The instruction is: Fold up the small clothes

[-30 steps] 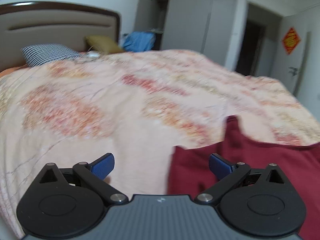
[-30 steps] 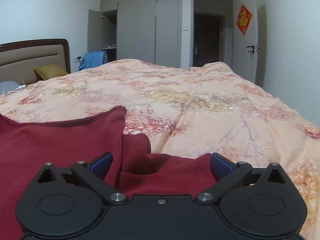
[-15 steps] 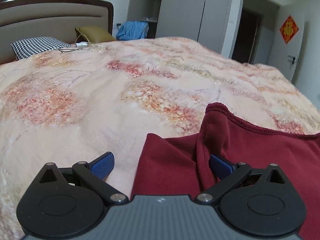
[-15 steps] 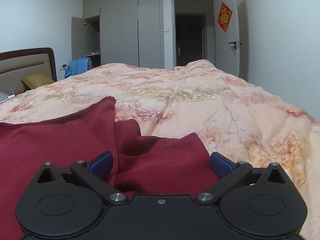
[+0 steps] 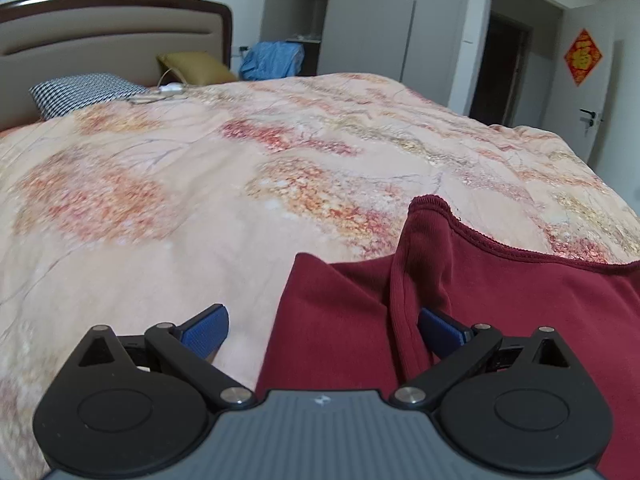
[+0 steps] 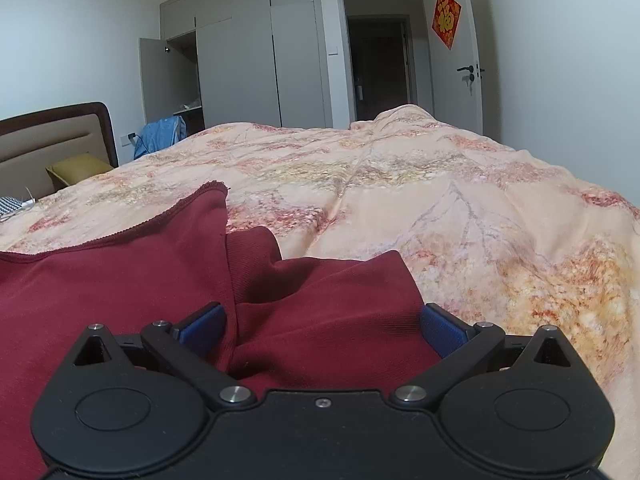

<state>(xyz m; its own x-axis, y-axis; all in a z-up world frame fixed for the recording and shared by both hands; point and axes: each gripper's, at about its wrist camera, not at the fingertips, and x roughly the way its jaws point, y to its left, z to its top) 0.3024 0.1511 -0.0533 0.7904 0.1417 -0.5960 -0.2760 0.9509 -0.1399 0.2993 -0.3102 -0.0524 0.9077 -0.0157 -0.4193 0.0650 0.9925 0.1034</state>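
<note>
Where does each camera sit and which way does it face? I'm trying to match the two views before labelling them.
Left wrist: on the left gripper, low over the bed, facing the headboard; both blue pads spread over the red garment's left edge.
Right wrist: on the right gripper, facing the wardrobe and doorway; open fingers over the garment's right edge.
Shared: garment, bed, headboard, yellow pillow, blue cloth.
</note>
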